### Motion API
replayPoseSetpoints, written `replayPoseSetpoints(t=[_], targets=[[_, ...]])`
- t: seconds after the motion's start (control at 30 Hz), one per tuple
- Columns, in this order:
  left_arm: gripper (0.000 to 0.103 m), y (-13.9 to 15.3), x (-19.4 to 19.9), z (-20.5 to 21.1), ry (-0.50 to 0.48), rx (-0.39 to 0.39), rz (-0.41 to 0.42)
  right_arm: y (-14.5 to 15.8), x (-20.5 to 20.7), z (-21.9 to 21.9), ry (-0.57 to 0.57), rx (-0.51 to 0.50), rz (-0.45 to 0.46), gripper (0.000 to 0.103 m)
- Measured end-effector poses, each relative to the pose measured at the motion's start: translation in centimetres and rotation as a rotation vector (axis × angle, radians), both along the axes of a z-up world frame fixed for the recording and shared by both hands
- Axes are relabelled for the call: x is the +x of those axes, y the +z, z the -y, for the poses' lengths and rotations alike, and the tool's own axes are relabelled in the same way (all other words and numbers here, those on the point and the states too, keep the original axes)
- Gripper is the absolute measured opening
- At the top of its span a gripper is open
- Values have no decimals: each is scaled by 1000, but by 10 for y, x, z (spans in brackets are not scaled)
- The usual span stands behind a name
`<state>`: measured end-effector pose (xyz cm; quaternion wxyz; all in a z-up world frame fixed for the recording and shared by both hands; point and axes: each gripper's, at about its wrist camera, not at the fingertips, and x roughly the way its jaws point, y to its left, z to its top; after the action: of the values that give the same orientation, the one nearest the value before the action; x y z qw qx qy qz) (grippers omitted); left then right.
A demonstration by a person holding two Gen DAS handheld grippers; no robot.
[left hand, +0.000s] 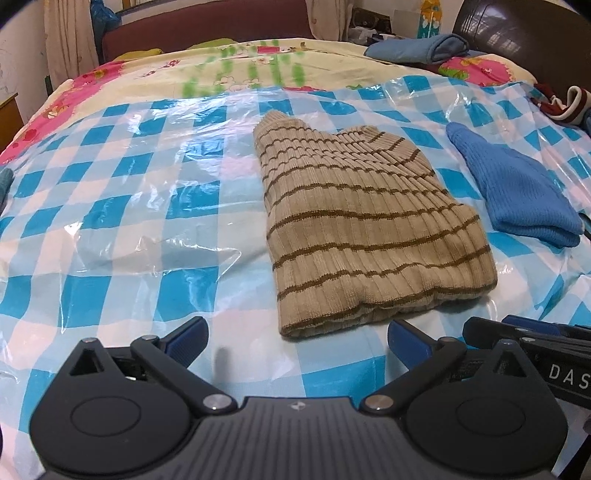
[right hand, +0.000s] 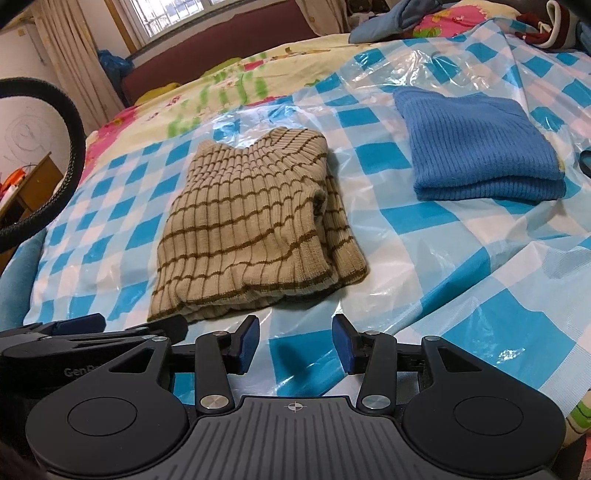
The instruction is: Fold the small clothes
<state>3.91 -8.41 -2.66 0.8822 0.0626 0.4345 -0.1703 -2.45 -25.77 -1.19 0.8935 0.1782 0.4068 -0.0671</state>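
A beige knit sweater with brown stripes (left hand: 365, 229) lies folded on the blue-and-white checked plastic sheet (left hand: 122, 206) over the bed; it also shows in the right wrist view (right hand: 251, 229). A folded blue knit sweater (left hand: 517, 188) lies to its right, also in the right wrist view (right hand: 476, 151). My left gripper (left hand: 297, 341) is open and empty, just in front of the striped sweater's near hem. My right gripper (right hand: 295, 347) is open and empty, near the sweater's near right corner. The right gripper's arm shows at the left view's right edge (left hand: 535, 339).
A floral bedsheet (left hand: 229, 70) covers the far bed. A folded grey-blue garment (left hand: 417, 48) lies near the dark headboard (left hand: 524, 29). A red-and-white garment (left hand: 565, 103) lies at the far right. Curtains (right hand: 74, 55) and a window (right hand: 184, 14) stand beyond the bed.
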Motion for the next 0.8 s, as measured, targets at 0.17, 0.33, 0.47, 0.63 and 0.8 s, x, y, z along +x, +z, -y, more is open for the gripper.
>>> replayPoseSetpoints(t=[0.17,0.33,0.47,0.63,0.8], targets=[[103,-1,-1,0,11,5,-16,-2,0,-2,2,-15,-7,45],[103,2,-3,-2,16,0,-11,-1,-1,-2,1,-22,-1,45],[103,4,-5,-1,14,0,-3,-2,-2,-1,-6,-16,-2,45],[103,3,-5,-1,19,5,-13,-2,-3,-1,-8,-15,-1,45],[103,2,-6,-2,27,4,-18,-3,-3,-2,-9,-7,-1,45]])
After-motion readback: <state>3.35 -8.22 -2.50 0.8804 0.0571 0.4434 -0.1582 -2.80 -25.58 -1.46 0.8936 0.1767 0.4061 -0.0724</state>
